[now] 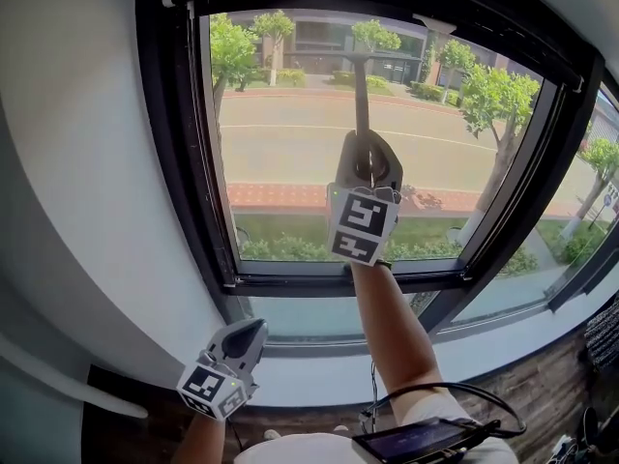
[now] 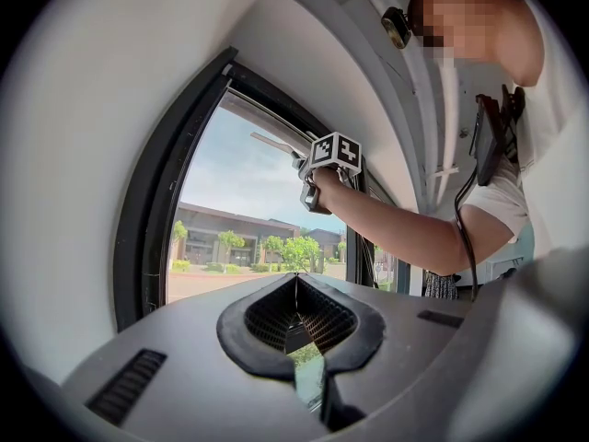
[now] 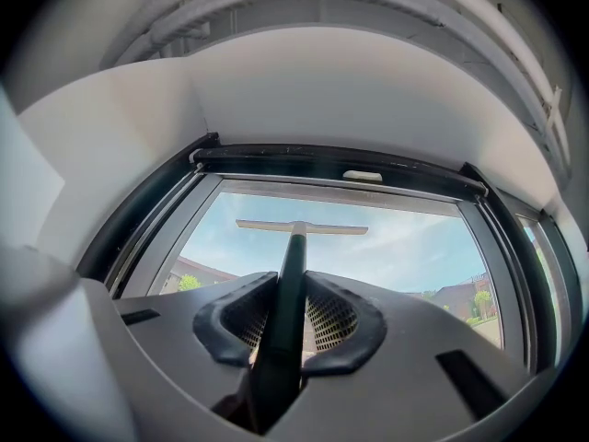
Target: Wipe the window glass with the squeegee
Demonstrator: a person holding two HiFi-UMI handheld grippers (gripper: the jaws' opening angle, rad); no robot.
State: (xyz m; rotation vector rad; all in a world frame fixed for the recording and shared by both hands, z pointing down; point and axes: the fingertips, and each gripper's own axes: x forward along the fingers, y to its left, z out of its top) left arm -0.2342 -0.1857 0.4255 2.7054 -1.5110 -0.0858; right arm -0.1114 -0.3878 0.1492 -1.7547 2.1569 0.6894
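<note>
Head view: the right gripper (image 1: 364,155) reaches up at arm's length before the window glass (image 1: 290,143). It holds a squeegee (image 1: 360,90) upright by its dark handle, and the blade sits high on the pane near the top of the black window frame (image 1: 184,162). The left gripper (image 1: 251,331) hangs low beside the sill, well apart from the tool.

Left gripper view: its jaws are closed together with nothing between them.

Right gripper view: the jaws are clamped on the lower handle, which runs straight up between them. The pale crossbar blade (image 3: 302,227) lies level above and well beyond the fingertips.

The squeegee looks light and rigid, probably with a softer blade edge. A grip low on the handle gives reach, but it likely needs firm pressure to keep the blade flat.
</note>
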